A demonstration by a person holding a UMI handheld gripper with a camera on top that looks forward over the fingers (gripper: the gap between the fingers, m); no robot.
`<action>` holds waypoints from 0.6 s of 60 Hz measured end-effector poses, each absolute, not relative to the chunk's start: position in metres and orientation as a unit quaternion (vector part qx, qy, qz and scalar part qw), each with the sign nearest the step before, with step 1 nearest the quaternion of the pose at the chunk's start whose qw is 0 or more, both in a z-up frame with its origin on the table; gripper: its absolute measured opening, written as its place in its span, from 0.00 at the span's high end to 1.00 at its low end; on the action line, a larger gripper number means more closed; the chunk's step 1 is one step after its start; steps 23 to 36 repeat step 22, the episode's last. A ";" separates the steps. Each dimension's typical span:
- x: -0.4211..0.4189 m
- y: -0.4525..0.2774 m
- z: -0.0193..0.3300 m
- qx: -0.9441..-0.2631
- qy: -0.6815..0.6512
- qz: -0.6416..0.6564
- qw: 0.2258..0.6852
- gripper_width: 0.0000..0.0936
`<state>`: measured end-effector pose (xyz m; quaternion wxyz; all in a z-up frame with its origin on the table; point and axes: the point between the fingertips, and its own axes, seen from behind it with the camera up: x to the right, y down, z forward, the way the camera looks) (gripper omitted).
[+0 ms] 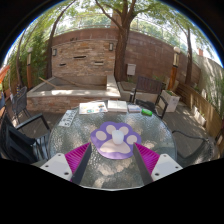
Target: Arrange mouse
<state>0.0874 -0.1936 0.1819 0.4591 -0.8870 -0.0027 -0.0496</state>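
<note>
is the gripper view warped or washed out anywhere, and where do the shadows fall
Gripper view: strong fisheye bend curves the brick wall; dappled tree shade covers the patio and round table; sky through the branches is blown out; the open gripper and paw-print mousepad look evenly lit.

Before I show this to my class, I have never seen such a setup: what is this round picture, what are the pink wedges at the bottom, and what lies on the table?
There is no robot here. A person carries a handheld gripper, and a wide-angle camera riding on it took this one picture, looking forward along its two fingers. The pink wedges are the pads on those fingers. The jaws stand open and hold nothing. Just ahead of them, on a round table outdoors, lies a purple paw-shaped mat. Beyond it sit a few flat boxes. I cannot make out a mouse for certain. Chairs, a brick wall and trees stand behind.
</note>
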 end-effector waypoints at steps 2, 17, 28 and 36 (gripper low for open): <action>0.084 -0.207 0.186 -0.886 -0.002 -0.049 0.461 0.10; 0.071 -0.279 0.200 -0.885 -0.002 -0.052 0.464 0.09; 0.065 -0.290 0.201 -0.885 -0.001 -0.047 0.462 0.10; 0.065 -0.290 0.201 -0.885 -0.001 -0.047 0.462 0.10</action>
